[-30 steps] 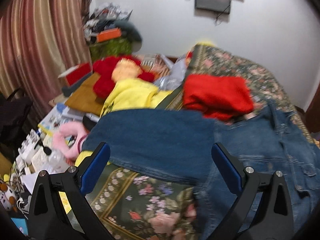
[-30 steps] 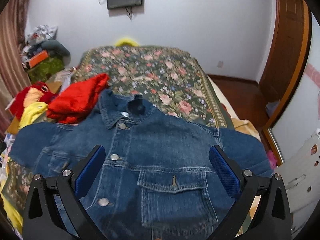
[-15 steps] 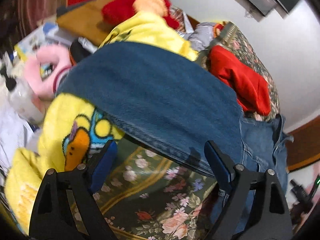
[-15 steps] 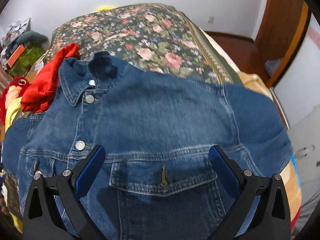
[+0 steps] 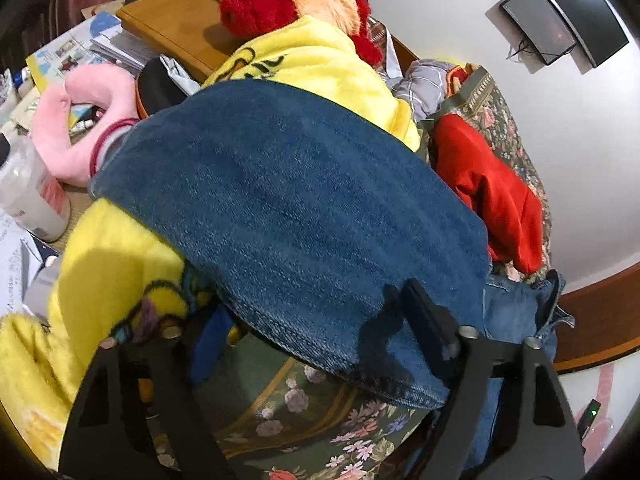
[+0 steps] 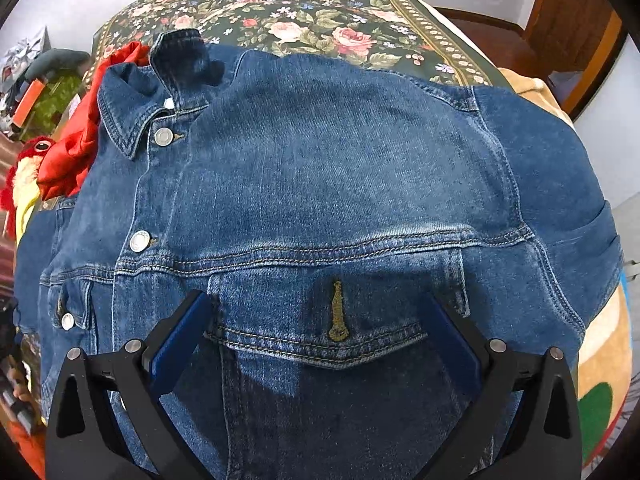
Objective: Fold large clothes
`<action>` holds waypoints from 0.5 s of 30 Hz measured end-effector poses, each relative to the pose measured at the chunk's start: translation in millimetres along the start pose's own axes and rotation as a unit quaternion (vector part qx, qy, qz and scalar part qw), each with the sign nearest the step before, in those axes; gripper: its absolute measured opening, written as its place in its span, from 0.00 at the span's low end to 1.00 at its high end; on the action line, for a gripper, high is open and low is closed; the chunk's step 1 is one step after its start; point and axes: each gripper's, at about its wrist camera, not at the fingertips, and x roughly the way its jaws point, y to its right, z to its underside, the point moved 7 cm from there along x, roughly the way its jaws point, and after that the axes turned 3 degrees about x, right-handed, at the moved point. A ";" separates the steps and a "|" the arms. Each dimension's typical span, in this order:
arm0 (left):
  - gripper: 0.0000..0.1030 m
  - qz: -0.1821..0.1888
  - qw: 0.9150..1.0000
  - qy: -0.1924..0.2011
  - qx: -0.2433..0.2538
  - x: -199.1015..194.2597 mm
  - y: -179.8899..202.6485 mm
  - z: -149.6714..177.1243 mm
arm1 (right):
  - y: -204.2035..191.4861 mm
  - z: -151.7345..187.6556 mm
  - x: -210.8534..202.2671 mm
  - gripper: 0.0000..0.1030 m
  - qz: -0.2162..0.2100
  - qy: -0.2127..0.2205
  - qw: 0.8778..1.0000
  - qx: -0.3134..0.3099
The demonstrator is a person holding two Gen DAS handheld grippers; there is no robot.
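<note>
A blue denim jacket (image 6: pixel 320 168) lies front up and buttoned on the floral bedspread (image 6: pixel 320 20). Its sleeve (image 5: pixel 288 208) stretches out over a yellow blanket (image 5: pixel 320 64). My left gripper (image 5: pixel 312 304) is at the sleeve's near seam with its jaws closing. One finger rests on top of the denim and the other sits below the sleeve's edge, partly hidden. I cannot see the pads pressing the cloth. My right gripper (image 6: pixel 316 300) stands open just above the chest pocket flap (image 6: pixel 320 344), one finger on each side of it.
A folded red garment (image 5: pixel 488 200) lies beside the collar. A red plush toy (image 5: pixel 280 0), a pink cushion (image 5: pixel 80 120), a plastic bottle (image 5: pixel 28 200) and papers crowd the side past the sleeve. A wooden door (image 6: pixel 568 12) stands beyond the bed's far right corner.
Both grippers have come down close to the jacket. The left one moved to the sleeve's edge, rolled, and its jaws narrowed. The right one sank over the chest pocket.
</note>
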 end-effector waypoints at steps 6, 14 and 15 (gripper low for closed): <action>0.32 -0.020 1.000 0.007 -0.010 -4.8 -8.1 -7.7 | 1.7 1.2 5.8 1.00 -0.019 -0.001 1.000 -0.013; 0.13 -0.036 0.998 0.039 0.034 -27.7 19.7 -24.6 | 2.0 2.9 5.6 1.00 -0.023 -0.004 1.000 -0.018; 0.12 -0.035 0.998 0.041 0.041 -29.7 25.7 -26.1 | 2.7 3.0 4.9 1.00 -0.024 -0.007 0.999 -0.019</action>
